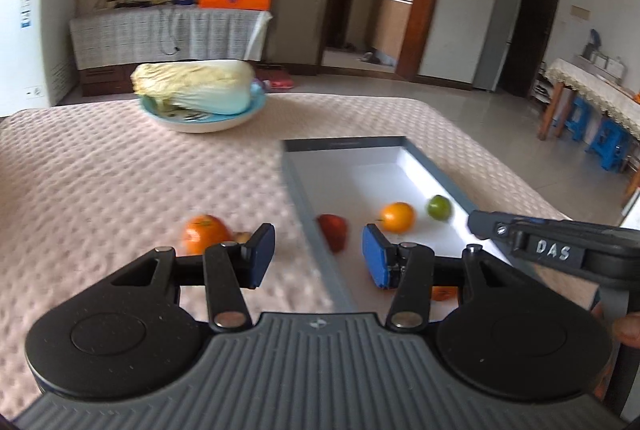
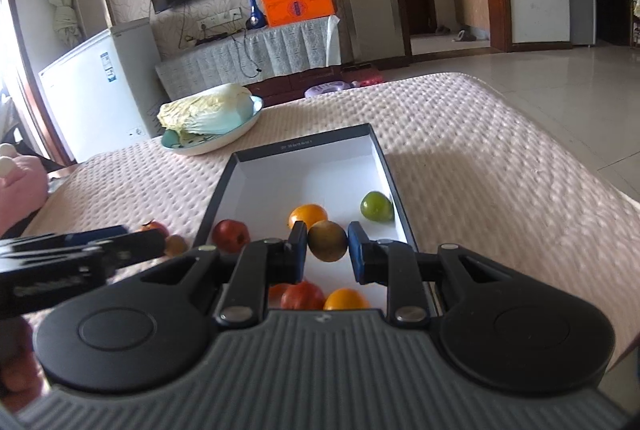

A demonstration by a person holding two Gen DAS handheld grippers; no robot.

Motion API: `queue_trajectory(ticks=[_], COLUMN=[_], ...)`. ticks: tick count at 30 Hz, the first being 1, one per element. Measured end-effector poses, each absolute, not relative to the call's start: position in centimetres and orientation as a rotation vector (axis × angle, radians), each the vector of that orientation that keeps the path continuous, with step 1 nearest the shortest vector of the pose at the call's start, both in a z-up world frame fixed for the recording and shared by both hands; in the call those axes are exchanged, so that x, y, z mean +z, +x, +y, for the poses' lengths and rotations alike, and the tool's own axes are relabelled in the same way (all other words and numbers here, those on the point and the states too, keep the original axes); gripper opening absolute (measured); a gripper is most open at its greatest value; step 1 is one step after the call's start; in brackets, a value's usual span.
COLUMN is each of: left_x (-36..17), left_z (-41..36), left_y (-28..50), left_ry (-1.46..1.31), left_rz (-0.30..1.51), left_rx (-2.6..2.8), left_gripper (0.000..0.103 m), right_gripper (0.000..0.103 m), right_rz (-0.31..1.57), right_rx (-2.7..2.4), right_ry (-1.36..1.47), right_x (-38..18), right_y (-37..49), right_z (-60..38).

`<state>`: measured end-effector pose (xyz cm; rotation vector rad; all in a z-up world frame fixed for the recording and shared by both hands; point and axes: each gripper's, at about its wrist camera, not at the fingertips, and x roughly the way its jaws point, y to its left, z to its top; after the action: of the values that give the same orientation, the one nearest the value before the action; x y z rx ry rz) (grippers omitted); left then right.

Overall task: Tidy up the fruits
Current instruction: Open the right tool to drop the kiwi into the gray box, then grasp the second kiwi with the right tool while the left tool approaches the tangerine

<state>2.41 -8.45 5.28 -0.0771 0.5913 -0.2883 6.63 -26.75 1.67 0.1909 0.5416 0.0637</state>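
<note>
Right wrist view: my right claw (image 2: pixel 328 250) hangs over the open box (image 2: pixel 304 142) with a brown-green fruit (image 2: pixel 327 241) between its pads.
Right claw state: narrowly parted. The left pad touches the fruit, but I cannot tell whether the right pad presses on it.
Left claw (image 1: pixel 319 256): moderately open and empty, over the box's left rim.
Step in hand: I judge this is placing that fruit into the box.
Already boxed: a red apple (image 2: pixel 230 235), an orange (image 2: pixel 307 216), a green fruit (image 2: pixel 376 206) and more at the near end.
Still out: an orange (image 1: pixel 202 240) lies on the quilted pink cover (image 1: pixel 100 170), just left of the box.
Next move: probably the left claw goes left, down and around that orange.
Edges: the box wall stands between that orange and the box floor, so it needs lifting over.
Open room: the cover is bare up to the cabbage plate (image 1: pixel 192 124).
</note>
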Motion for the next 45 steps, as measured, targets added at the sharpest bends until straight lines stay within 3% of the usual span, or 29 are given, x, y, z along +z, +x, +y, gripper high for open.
queue_trajectory(ticks=[2,19,24,45], left_x=[5.3,6.1,6.0,5.6], left_z=[-7.3,0.3,1.1,6.7], left_y=[2.5,2.7,2.5,1.1], left_ry=[-0.086,-0.159,-0.127,-0.150], left_rz=[0.594,0.576,0.582,0.592], left_rx=[-0.270,-0.071,-0.056,-0.092], left_gripper=[0.055,0.055,0.055,0.055], right_gripper=[0.040,0.039,0.034,0.033], right_rz=[0.525,0.352,0.403,0.632], right_rx=[0.051,0.220,0.301,-0.022], right_ry=[0.190,0.133,0.006,-0.076], right_x=[1.8,3.8,2.5,-2.8], right_y=[6.8,3.1,3.4,11.9], right_z=[-26.5,-19.7,-14.5,-7.6])
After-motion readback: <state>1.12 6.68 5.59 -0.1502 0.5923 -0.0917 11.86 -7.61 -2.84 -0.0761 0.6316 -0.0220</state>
